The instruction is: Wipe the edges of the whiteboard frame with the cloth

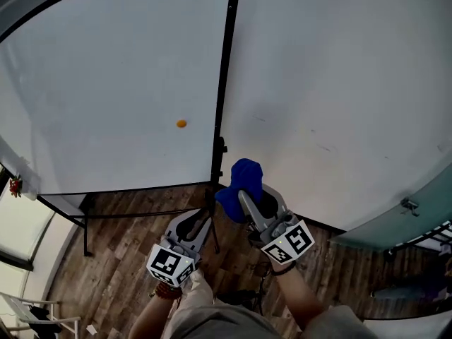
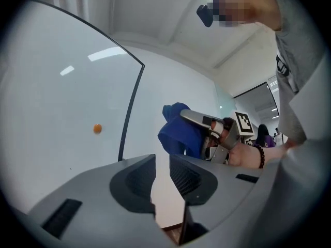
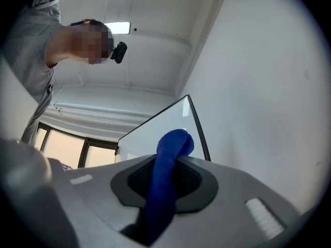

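Two whiteboards stand side by side; the black frame edge [image 1: 224, 83] of the left board [image 1: 106, 83] runs vertically between them. A blue cloth [image 1: 240, 181] is bunched just right of that edge's lower end, and my right gripper [image 1: 244, 193] is shut on it. In the right gripper view the cloth [image 3: 169, 154] pokes up between the jaws of the gripper [image 3: 166, 165], with the frame edge [image 3: 198, 125] beyond. My left gripper [image 1: 206, 221] hangs lower and to the left, jaws together and holding nothing. The left gripper view shows the cloth [image 2: 181, 130] and the frame edge [image 2: 130, 112].
A small orange magnet [image 1: 181, 123] sticks to the left board. The board's black stand legs [image 1: 85, 224] rest on the wood floor [image 1: 127, 260]. A glass panel [image 1: 395, 217] with a metal fitting stands at the right. A white chair [image 1: 28, 313] shows at bottom left.
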`<state>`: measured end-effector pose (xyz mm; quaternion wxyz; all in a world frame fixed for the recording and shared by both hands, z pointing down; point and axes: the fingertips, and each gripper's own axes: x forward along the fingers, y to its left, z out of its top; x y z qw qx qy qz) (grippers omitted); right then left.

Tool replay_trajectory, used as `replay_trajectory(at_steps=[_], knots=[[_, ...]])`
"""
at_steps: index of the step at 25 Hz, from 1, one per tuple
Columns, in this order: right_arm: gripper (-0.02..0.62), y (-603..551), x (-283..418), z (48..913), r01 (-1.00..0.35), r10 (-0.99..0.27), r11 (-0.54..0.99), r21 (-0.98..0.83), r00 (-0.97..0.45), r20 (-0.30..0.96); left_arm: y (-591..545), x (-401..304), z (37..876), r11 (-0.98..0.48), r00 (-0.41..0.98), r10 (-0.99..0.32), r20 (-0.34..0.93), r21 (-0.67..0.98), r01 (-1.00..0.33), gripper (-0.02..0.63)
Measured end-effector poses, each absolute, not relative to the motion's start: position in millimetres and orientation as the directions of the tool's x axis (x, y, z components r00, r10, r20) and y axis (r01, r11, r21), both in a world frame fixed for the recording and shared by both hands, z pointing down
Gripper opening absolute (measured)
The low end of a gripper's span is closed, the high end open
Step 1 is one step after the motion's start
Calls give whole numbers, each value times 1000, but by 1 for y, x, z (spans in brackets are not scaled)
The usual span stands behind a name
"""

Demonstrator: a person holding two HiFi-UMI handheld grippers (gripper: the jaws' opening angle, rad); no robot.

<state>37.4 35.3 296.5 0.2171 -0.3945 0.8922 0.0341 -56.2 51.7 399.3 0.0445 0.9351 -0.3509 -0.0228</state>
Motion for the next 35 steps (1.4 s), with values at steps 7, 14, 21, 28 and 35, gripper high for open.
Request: replay_trajectory(at_steps=[7,14,21,28,35], knots=[[87,-28,30,254,-717,-672,693,-73,-605,-427,0,-51,387,-833,833,-549,-66,128,-539,89],[87,-71,38,181,-734,-631,679,12,-592,-502,-23,-55,388,-871,874,-484,-49,120,-476,89],[87,-116,59,100,-703,-537,705,98,-619,-574,-37,-46,395,-858,865,-502,-15,133,-496,89],[89,-155,71,27,-666,-450,730,150,-635,-628,-47,-22,384,-863,867,-497,-27,121,-491,89],[89,-188,75,-39,-597,-351,785,166,-649,-675,-64,0,384,-854,860,-510,-18,131,-503,89]])
